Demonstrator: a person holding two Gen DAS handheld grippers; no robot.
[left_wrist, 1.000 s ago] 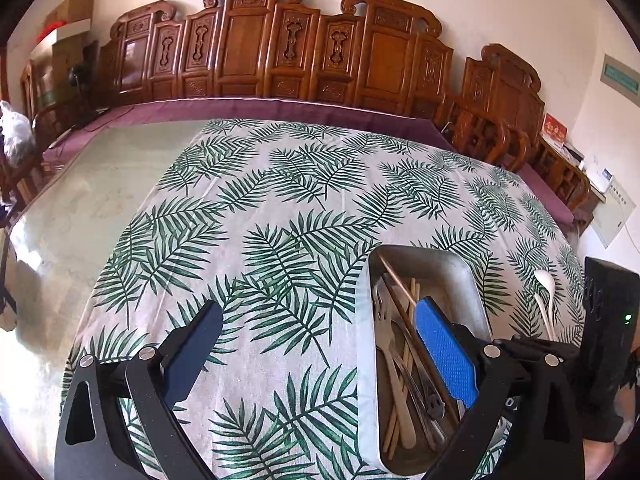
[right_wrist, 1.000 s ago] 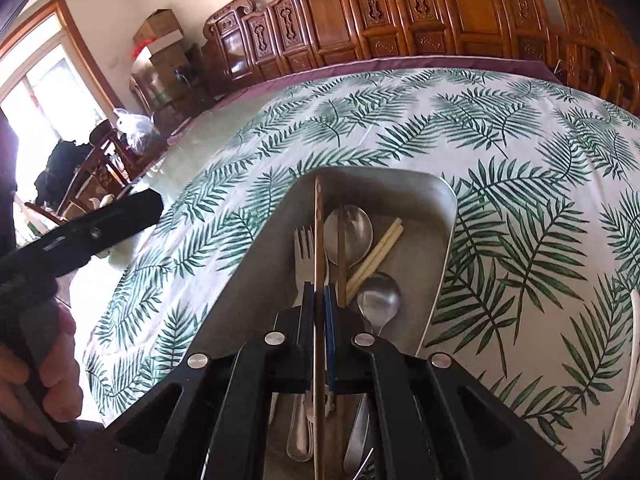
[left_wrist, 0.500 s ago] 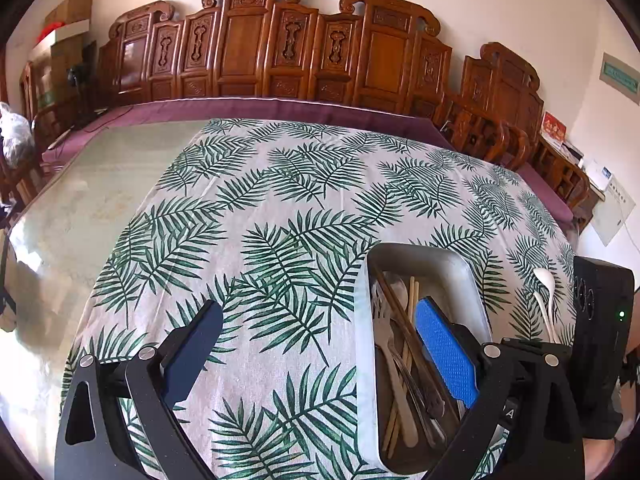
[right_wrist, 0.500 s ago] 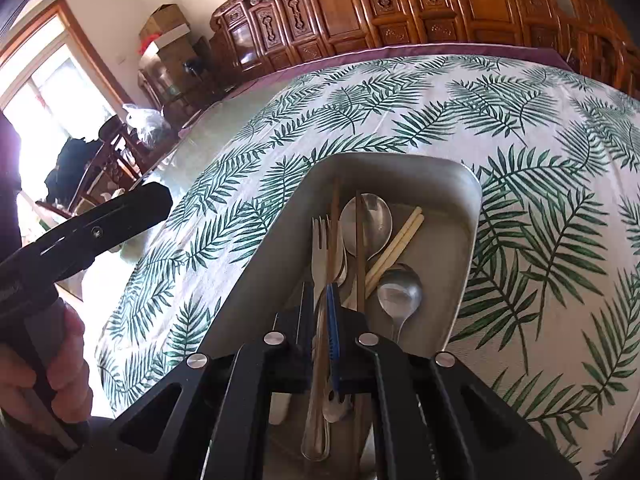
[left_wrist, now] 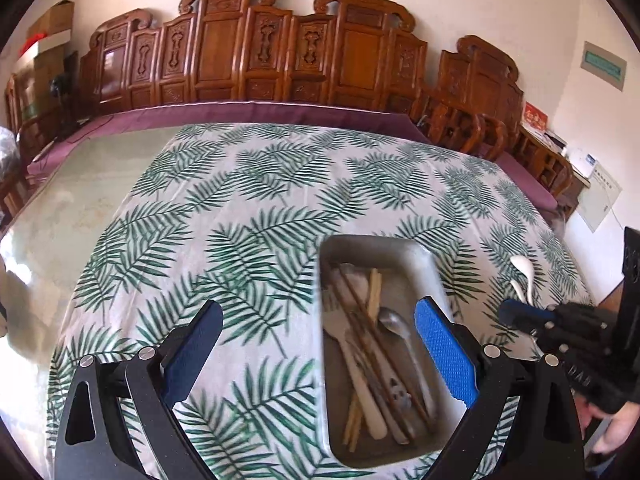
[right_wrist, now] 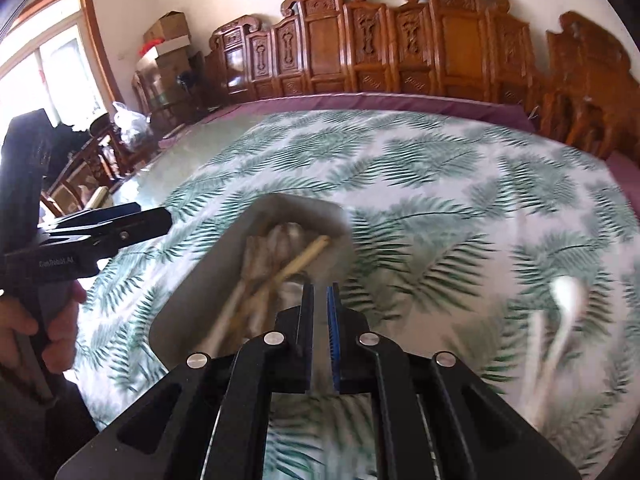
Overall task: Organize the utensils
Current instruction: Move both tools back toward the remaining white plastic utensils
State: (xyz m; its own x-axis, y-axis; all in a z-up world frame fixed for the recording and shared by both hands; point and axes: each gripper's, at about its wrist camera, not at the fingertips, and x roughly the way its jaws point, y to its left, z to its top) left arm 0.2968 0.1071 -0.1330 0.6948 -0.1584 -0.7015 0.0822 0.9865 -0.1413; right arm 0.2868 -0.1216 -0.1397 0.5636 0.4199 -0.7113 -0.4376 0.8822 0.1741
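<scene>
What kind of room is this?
Probably a dining or sitting room in a home: carved wooden chairs line the wall, a big table wears a palm-leaf tablecloth, and a metal tray holds spoons and chopsticks.

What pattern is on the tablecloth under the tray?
Green palm-leaf fronds on a white tablecloth; clearest in the left wrist view.

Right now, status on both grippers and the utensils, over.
Left gripper open, empty, beside the tray. Right gripper nearly shut, nothing between pads. Two white spoons lie on the cloth outside the tray. Nothing blocking them.
</scene>
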